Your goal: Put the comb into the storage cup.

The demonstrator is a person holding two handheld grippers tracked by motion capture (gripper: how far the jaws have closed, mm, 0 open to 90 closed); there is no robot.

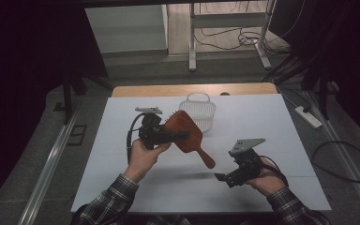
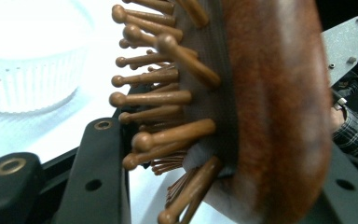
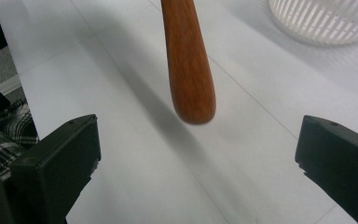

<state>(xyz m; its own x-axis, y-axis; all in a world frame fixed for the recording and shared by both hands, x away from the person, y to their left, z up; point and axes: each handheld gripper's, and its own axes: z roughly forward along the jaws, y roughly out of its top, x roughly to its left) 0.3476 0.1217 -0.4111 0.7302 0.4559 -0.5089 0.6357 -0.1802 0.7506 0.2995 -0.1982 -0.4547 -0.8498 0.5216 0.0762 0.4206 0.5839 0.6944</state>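
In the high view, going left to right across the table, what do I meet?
Left gripper, shut on the head of the wooden hairbrush → white basket, farther back on the table → right gripper, open, just short of the brush's handle tip.

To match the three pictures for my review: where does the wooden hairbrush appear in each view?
High view: wooden hairbrush at centre, head clamped in the left gripper, handle pointing down-right toward the right gripper.
Left gripper view: its head and bristles fill the centre and right.
Right gripper view: its handle end hangs at top centre, ahead of the open fingers.
Shared landmark: the white basket.
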